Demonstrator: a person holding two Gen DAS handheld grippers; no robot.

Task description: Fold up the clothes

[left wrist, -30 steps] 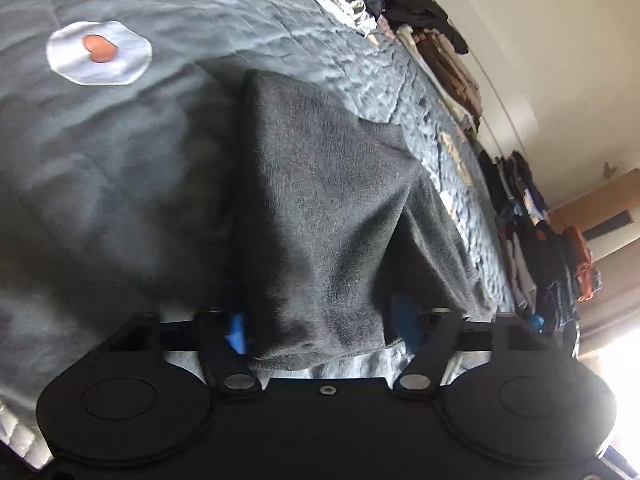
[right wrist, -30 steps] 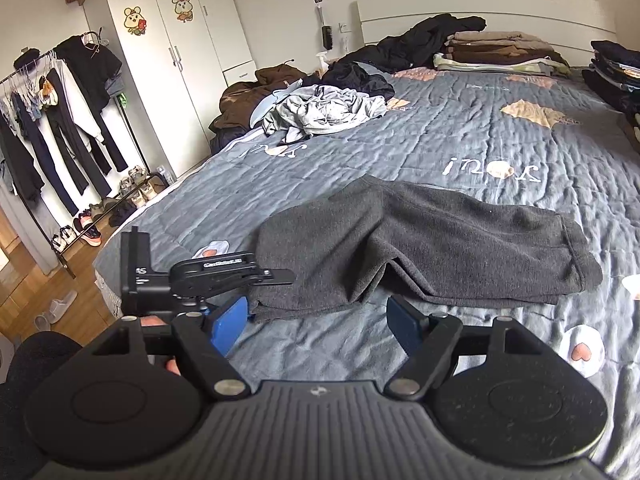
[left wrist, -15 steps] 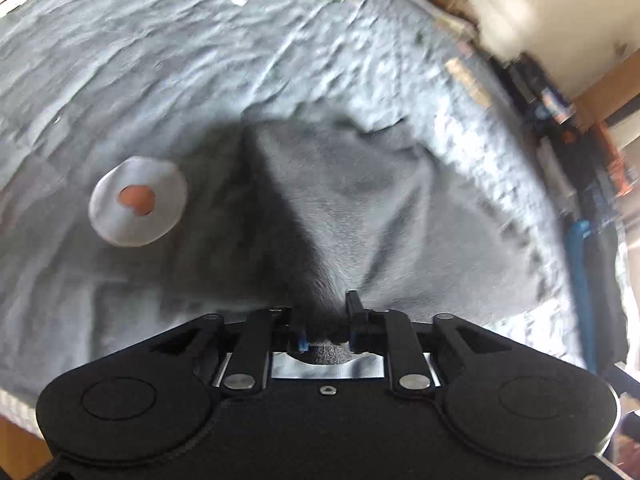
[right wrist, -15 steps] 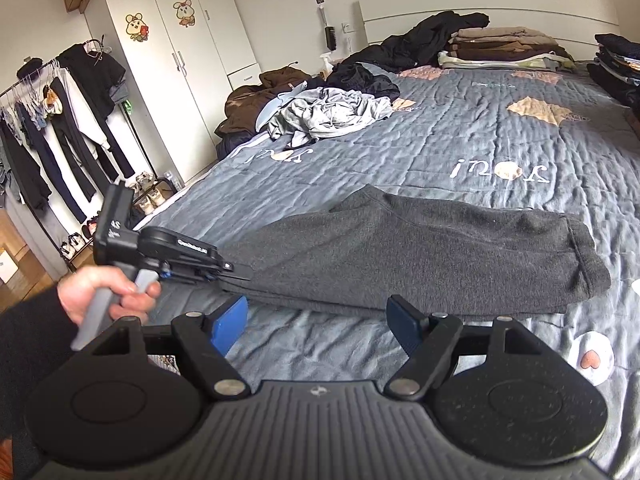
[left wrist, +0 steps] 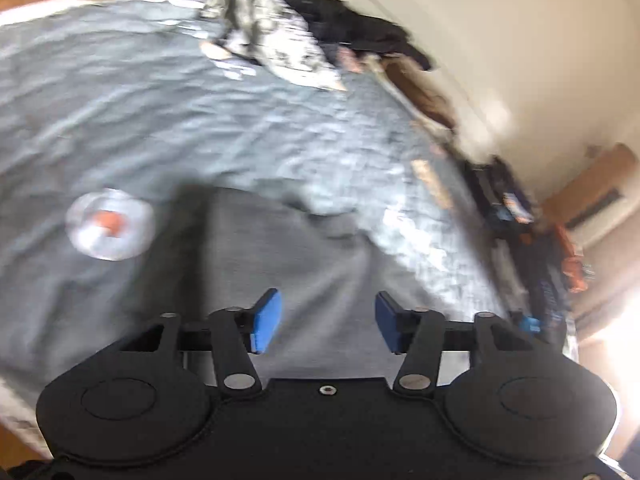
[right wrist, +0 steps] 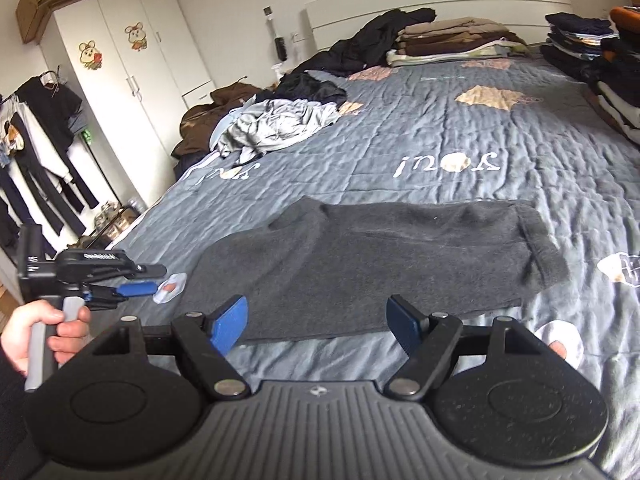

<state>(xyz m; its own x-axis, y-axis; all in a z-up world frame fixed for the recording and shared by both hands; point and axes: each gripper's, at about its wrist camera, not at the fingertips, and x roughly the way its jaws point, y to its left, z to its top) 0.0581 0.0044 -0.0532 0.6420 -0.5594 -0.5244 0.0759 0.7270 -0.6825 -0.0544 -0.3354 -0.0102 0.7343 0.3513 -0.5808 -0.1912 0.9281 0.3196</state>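
A dark grey garment (right wrist: 380, 264) lies flat and folded lengthwise on the blue-grey quilt (right wrist: 460, 128). The blurred left wrist view shows the same garment (left wrist: 288, 264) spread below. My left gripper (left wrist: 326, 322) hovers above its near edge; its jaws are opening and no cloth is between the blue pads. From the right wrist view, the left gripper (right wrist: 140, 290) is held in a hand (right wrist: 44, 332) at the garment's left end, lifted off it. My right gripper (right wrist: 318, 324) stands open above the garment's near edge, with nothing between its fingers.
A crumpled pale grey garment (right wrist: 276, 126) and dark clothes (right wrist: 360, 46) lie at the quilt's far left. Folded stacks (right wrist: 452, 42) line the headboard and the right side (right wrist: 600, 56). A white wardrobe (right wrist: 136, 80) and a clothes rack (right wrist: 36, 152) stand left of the bed.
The left gripper let go of the garment's left end, opened and rose off it. The garment now lies flatter. The right gripper shifted a little along the near edge, still open.
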